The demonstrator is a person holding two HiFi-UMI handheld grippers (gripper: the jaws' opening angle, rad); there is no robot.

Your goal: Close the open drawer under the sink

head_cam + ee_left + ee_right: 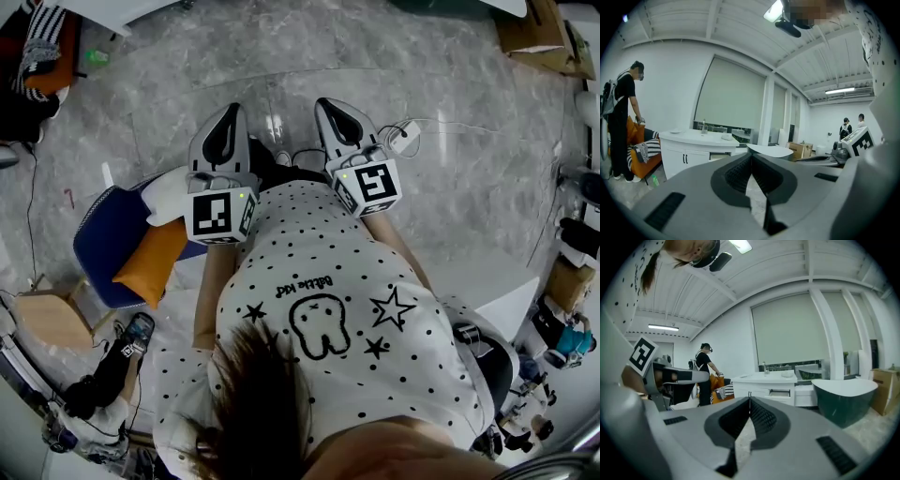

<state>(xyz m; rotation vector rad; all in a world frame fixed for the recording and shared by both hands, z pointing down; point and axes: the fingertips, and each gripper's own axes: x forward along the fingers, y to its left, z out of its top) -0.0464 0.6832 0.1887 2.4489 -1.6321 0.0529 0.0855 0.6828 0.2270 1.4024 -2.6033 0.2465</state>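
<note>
In the head view you hold the left tongs (231,114) and the right tongs (330,105) side by side in front of you over the grey marble floor (450,84), with a blue chair (103,246) and its orange cushion (150,262) at your left. In the left gripper view those tongs (751,155) are pressed together with nothing between them. Well beyond them stands the white sink cabinet (686,152), its drawer (723,156) sticking out just right of the two doors. A person in black (621,122) stands left of it. In the right gripper view the right tongs (750,399) are likewise pressed together and empty. The drawer (780,393) shows under the cabinet's tabletop (764,377), well apart from you, beside a dark bathtub (843,401).
</note>
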